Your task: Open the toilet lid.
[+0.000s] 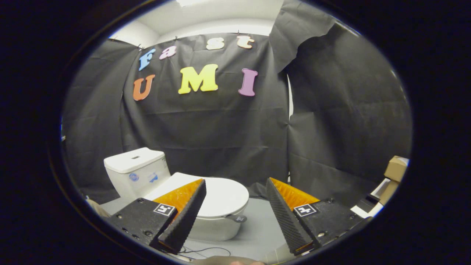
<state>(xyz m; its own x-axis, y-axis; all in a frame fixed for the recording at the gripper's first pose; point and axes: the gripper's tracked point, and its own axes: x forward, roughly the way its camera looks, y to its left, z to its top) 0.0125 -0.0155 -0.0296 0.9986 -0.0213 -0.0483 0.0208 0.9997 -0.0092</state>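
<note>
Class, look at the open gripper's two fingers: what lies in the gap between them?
In the gripper view, the white toilet's closed lid, its small grey tab and bare grey floor lie between the open gripper fingers.

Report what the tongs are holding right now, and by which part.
Nothing is held. The tongs are open, fingers spread wide with empty air between them. The white ceramic toilet sits beyond them, its white lid down and its small grey tab untouched.
</note>
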